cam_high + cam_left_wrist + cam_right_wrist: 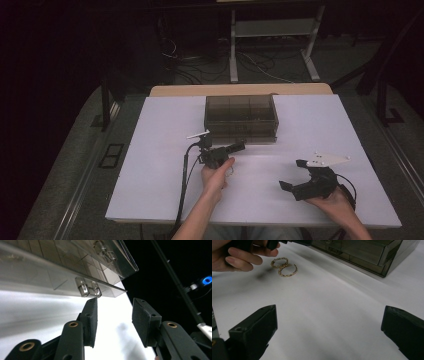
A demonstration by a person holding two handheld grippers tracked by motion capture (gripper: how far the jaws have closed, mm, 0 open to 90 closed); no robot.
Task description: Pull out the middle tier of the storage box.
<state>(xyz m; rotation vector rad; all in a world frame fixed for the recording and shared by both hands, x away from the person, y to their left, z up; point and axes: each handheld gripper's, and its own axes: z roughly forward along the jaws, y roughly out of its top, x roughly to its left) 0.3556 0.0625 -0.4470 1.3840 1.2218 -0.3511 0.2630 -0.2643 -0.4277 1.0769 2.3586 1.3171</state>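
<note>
Left gripper view: the left claw point(114, 312) stands apart, empty, just below the clear organizer box point(50, 270) on the surface point(112, 340); its hinged lid (light, stiff, slippery) wants gripping at the front latch point(88, 289).

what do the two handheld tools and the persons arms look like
Both are black two-jaw tools. The left tool has flat rectangular pads, brass-coloured pivot rivets, a white three-cornered plate on top and a black cable trailing toward the table edge. The right tool has a larger pale three-cornered plate and a looped black cable. The forearms are bare, no sleeves visible.
</note>
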